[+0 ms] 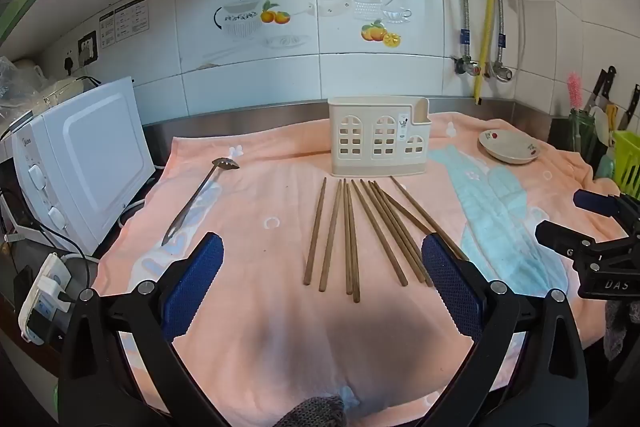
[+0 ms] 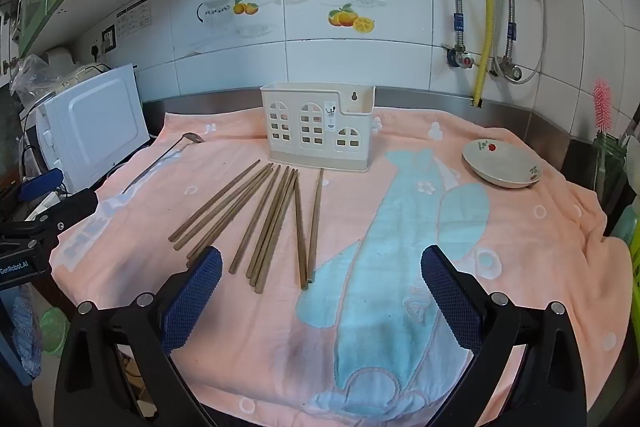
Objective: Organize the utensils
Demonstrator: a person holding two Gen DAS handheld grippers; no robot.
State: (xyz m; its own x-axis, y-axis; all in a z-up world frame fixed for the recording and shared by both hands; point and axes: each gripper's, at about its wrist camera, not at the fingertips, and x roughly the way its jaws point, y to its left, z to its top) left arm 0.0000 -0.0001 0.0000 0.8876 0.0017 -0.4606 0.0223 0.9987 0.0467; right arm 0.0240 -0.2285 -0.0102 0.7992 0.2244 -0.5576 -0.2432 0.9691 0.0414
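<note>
Both the left gripper (image 1: 322,259) and right gripper (image 2: 321,273) hover wide and empty above wooden chopsticks (image 1: 352,235) mid-towel (image 1: 260,315), before the cream utensil holder (image 1: 378,137).

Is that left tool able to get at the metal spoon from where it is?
Probably yes: the left tool is open and empty, and the spoon lies alone on the towel, with nothing between them.

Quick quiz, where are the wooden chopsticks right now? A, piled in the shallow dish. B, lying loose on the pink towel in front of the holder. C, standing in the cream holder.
B: the chopsticks lie fanned on the towel, in front of the holder.
</note>
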